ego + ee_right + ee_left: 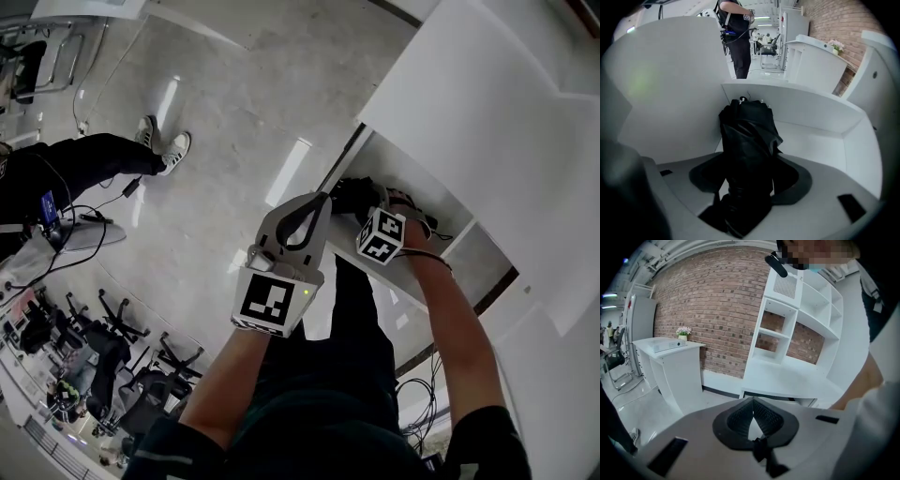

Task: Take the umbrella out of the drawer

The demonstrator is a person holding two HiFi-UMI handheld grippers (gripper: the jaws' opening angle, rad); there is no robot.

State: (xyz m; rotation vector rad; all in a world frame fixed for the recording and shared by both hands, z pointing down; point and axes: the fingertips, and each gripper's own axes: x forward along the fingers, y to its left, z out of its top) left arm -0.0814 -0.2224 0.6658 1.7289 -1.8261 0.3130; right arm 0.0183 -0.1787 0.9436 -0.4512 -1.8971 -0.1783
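- Reaching steeply down into the open white drawer (pixel 806 123) beneath the white counter (pixel 487 103), the right gripper (pixel 749 182) is closing in on the folded black fabric umbrella (pixel 747 136).
- The umbrella is lying inside the drawer, its far end reaching toward a corner. Its bundled canopy is running up between the right gripper's fingers (pixel 704 177), which are standing wide apart on either side and not yet clamping it.
- The left gripper (pixel 753 401) is hovering outside the drawer, over the pale polished floor (pixel 234 112), its fingers pressed together on nothing.
- Doing this step well is looking like a matter of sinking the spread fingers evenly down both sides of the bundle's thick middle. They should be squeezing the firm core, not the loose folds.
- Lifting straight up afterwards, clear of the drawer's walls and the counter's edge, is appearing the safest way out, since slack fabric is likely to slip or snag.
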